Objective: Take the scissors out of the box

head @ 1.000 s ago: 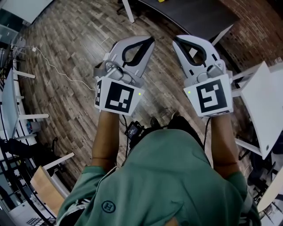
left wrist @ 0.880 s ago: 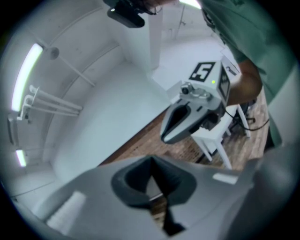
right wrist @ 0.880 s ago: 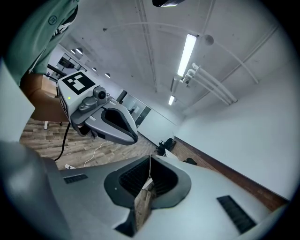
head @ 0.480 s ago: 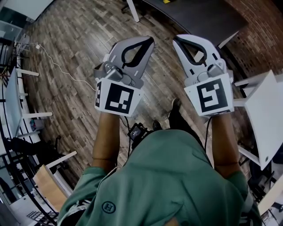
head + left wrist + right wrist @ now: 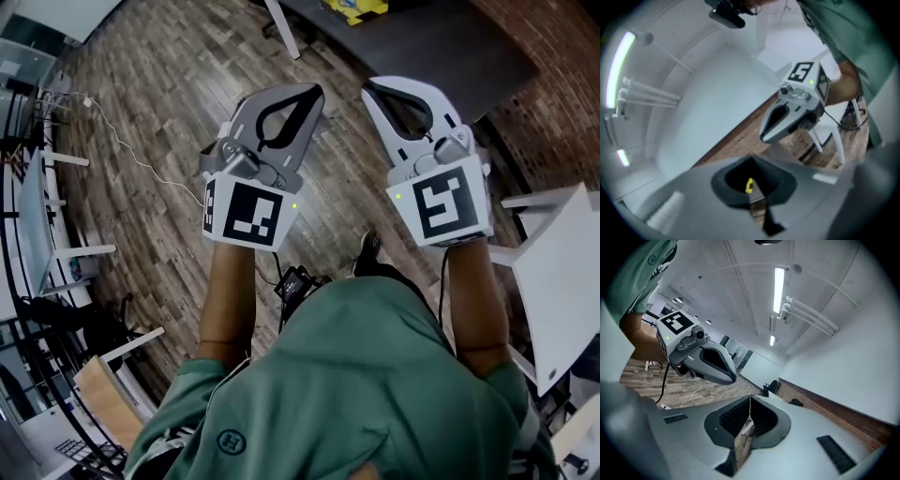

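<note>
Above the wood floor (image 5: 141,112), left gripper (image 5: 316,91) and right gripper (image 5: 367,88) hang pressed together, empty. Neither scissors nor box shows; arriving shut at the far counter (image 5: 450,47) could knock them aside.

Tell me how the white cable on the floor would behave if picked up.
The cable would probably be floppy: it lies in loose bends across the floor. It looks thin, so it is likely light, and both ends would sag from a single grip. The plug at its far end may drag or swing, though I cannot tell its weight.
</note>
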A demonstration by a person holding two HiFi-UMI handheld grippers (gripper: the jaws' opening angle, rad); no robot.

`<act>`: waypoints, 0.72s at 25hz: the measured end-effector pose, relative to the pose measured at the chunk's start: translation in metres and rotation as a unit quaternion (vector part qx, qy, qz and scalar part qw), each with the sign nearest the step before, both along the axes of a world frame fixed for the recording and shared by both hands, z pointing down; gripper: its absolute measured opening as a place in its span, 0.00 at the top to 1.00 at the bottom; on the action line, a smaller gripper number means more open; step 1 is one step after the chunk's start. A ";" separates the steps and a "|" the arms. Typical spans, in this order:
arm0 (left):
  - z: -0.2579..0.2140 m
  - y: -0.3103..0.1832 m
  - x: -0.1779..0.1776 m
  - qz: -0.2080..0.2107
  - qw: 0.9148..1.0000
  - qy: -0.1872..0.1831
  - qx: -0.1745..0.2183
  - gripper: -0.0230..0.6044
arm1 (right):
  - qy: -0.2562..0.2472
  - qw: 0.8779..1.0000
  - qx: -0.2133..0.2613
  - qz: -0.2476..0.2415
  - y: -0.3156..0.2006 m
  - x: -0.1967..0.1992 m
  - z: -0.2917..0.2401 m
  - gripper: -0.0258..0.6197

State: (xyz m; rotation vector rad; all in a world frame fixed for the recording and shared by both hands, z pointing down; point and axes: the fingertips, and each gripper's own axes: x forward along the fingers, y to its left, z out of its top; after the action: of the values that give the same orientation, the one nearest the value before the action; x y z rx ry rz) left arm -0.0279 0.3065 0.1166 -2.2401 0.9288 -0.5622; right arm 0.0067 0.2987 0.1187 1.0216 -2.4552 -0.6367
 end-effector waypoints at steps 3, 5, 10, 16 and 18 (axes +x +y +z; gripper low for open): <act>-0.002 -0.029 0.011 -0.010 1.000 -0.002 0.000 0.96 | -0.002 1.000 0.000 -0.008 -0.029 0.011 -0.003 0.95; -0.004 -0.045 0.016 -0.016 1.000 -0.003 -0.001 0.96 | -0.002 1.000 0.000 -0.016 -0.045 0.016 -0.004 0.95; -0.011 -0.079 0.030 -0.032 0.999 -0.010 0.001 0.96 | -0.012 0.999 0.001 -0.031 -0.080 0.028 -0.011 0.95; -0.007 -0.105 0.042 -0.041 0.999 -0.015 -0.004 0.96 | -0.022 0.999 -0.005 -0.037 -0.109 0.044 -0.005 0.95; -0.007 -0.112 0.042 -0.038 0.999 -0.018 0.000 0.96 | -0.024 0.999 -0.009 -0.035 -0.116 0.045 -0.002 0.95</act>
State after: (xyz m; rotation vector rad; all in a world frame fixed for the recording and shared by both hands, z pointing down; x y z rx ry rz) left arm 0.0141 0.1946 0.1100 -2.1955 0.9985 -0.6338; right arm 0.0512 0.1828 0.1166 0.9588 -2.5423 -0.6189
